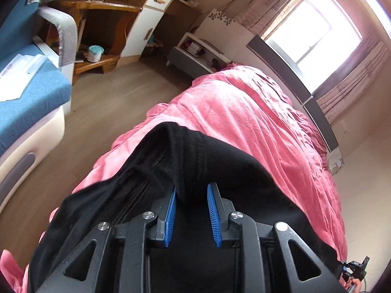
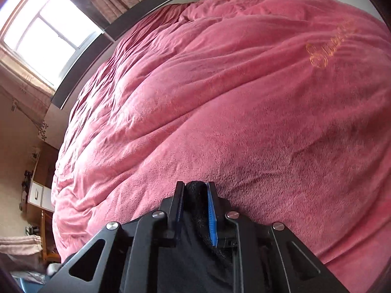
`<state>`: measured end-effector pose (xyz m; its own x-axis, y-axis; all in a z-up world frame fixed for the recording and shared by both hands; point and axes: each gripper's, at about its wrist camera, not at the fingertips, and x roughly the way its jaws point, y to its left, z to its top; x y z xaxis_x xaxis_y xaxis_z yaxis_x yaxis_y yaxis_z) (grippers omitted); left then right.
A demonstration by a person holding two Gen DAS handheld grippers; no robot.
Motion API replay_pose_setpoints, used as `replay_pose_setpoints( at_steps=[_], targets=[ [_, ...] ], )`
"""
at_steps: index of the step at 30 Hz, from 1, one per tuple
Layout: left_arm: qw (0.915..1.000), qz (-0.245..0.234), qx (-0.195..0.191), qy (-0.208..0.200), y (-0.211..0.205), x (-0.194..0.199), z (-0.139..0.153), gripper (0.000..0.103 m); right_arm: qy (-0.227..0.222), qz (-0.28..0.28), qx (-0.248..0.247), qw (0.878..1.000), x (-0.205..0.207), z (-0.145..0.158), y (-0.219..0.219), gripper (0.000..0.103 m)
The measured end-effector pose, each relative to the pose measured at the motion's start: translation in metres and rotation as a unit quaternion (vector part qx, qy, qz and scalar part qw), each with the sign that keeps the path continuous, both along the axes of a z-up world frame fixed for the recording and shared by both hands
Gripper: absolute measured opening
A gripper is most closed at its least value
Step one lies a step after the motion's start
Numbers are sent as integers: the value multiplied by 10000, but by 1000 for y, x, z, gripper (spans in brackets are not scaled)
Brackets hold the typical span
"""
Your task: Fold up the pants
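Note:
The black pants point(image 1: 200, 161) lie on the pink blanket point(image 1: 244, 107) near the bed's near edge. In the left wrist view my left gripper point(image 1: 191, 190) is over the pants. Its blue pads stand apart, and a fold of the black fabric hangs between them against the left pad. In the right wrist view my right gripper point(image 2: 195, 188) is shut on a thick roll of the black pants point(image 2: 195, 210), held low over the blanket point(image 2: 232, 97). The rest of the pants is hidden under that gripper's body.
A dark headboard point(image 1: 288, 70) and a bright window point(image 1: 315, 26) are beyond the bed. Left of the bed are wooden floor point(image 1: 97, 112), a blue-cushioned seat point(image 1: 29, 92), a wooden shelf unit point(image 1: 97, 36) and a white cabinet point(image 1: 146, 22).

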<state>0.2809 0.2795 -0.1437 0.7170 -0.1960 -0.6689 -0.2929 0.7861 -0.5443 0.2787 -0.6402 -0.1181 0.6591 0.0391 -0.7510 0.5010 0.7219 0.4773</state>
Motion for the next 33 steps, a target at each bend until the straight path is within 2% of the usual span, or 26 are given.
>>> replay_pose_setpoints(
  at_steps=[1, 3, 5, 9, 12, 19, 23, 29, 33],
  targets=[
    [9999, -44, -38, 91, 0, 9, 1, 22, 4, 46, -47, 10000, 0, 3, 2, 17],
    [9996, -97, 14, 266, -1, 21, 4, 10, -99, 47, -66, 9999, 1, 7, 6, 16],
    [9998, 78, 47, 185, 0, 21, 13, 5, -298, 11, -48, 9995, -9, 13, 8, 16],
    [9987, 346, -165, -330, 13, -2, 34, 4, -658, 44, -74, 9978, -31, 25, 9, 16],
    [9975, 293, -193, -619, 18, -28, 46, 4, -915, 83, -101, 9957, -51, 30, 8, 16],
    [9951, 87, -396, -905, 17, -72, 52, 4, -1264, -31, 146, 9919, -83, 28, 9, 15],
    [9917, 113, -648, -1109, 23, -97, 54, 4, -1309, 96, -90, 9913, -103, 34, 19, 14],
    [9845, 251, -853, -1511, 43, -151, 64, 3, -1459, 180, -237, 9889, -140, 38, 22, 14],
    [9800, 606, -886, -1674, 70, -193, 63, 0, -1582, 97, -210, 9871, -171, 30, 16, 14]
  ],
)
